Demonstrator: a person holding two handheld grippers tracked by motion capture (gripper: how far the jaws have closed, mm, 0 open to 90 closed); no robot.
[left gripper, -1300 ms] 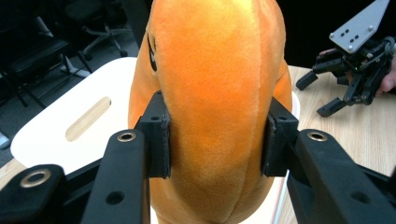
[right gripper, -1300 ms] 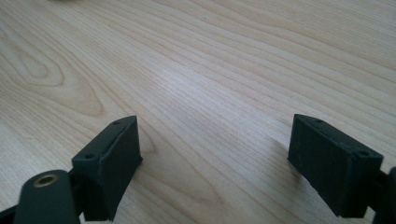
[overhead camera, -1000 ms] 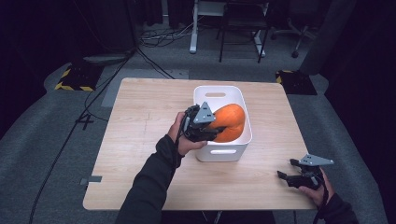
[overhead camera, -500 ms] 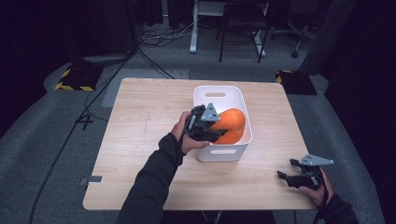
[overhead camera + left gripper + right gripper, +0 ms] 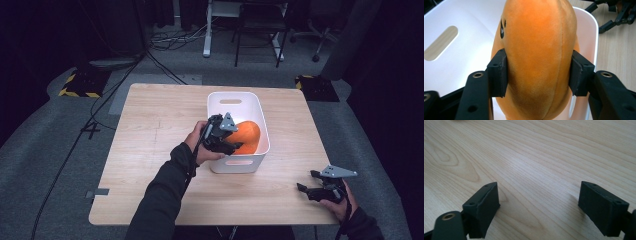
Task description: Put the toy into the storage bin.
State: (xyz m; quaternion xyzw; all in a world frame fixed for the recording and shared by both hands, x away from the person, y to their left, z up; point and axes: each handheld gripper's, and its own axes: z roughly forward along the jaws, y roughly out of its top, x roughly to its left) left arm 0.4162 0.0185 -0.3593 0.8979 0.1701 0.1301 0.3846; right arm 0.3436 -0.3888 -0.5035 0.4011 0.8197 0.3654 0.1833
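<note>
The left gripper [image 5: 231, 141] clamps its jaws on the orange plush toy [image 5: 536, 57] inside the white bin [image 5: 262, 120], just past the bench centre toward 1 o'clock. The right gripper [image 5: 309, 189] rests at 4 o'clock, jaws spread and holding nothing. The toy looks nearly placed; letting go remains.

Orange plush toy [image 5: 539, 57] cut off at 12 and 6 o'clock in left gripper view, half hidden behind left gripper [image 5: 231, 145] in high view.

You work in a dark lab or studio: your wooden table [image 5: 150, 150] stands on grey carpet [image 5: 45, 165], cables [image 5: 165, 42] trail across it, hazard-striped floor blocks [image 5: 80, 82] flank it, and desk legs [image 5: 206, 30] stand behind.
</note>
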